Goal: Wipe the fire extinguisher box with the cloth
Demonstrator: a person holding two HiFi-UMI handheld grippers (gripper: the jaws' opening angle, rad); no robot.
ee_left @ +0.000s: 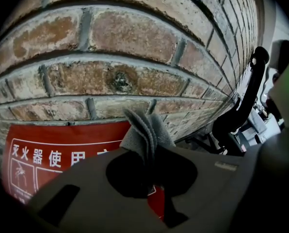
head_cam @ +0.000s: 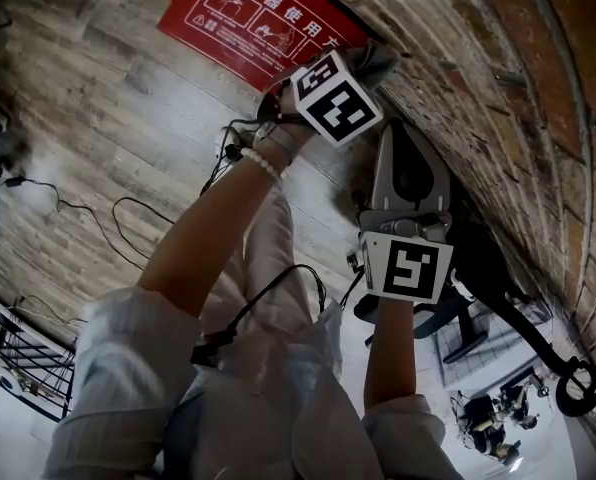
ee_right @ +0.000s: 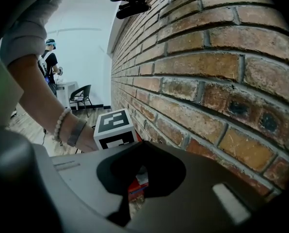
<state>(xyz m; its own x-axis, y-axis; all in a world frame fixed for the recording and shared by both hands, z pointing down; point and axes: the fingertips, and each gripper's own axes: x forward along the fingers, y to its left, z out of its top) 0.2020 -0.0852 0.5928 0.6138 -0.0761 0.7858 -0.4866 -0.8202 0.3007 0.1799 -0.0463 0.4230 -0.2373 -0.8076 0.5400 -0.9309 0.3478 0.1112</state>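
Observation:
The red fire extinguisher box (head_cam: 253,18), printed with white Chinese characters, stands against the foot of the brick wall. It also shows low at the left in the left gripper view as the red box (ee_left: 52,154). My left gripper (head_cam: 363,70) is at the box's right end, shut on a folded grey cloth (head_cam: 383,60). The cloth (ee_left: 145,132) sticks up from the closed jaws of the left gripper (ee_left: 153,178), close to the bricks. My right gripper (head_cam: 406,146) hangs right of it near the wall. Its jaws meet with nothing between them, as the right gripper (ee_right: 135,181) view shows.
The brick wall (head_cam: 498,78) runs along the right. Black cables (head_cam: 128,213) trail over the wooden floor (head_cam: 88,118). A black chair (head_cam: 448,323) and a black hooked bar (head_cam: 568,383) are behind me. A person (ee_right: 50,62) stands far off, by a chair (ee_right: 81,97).

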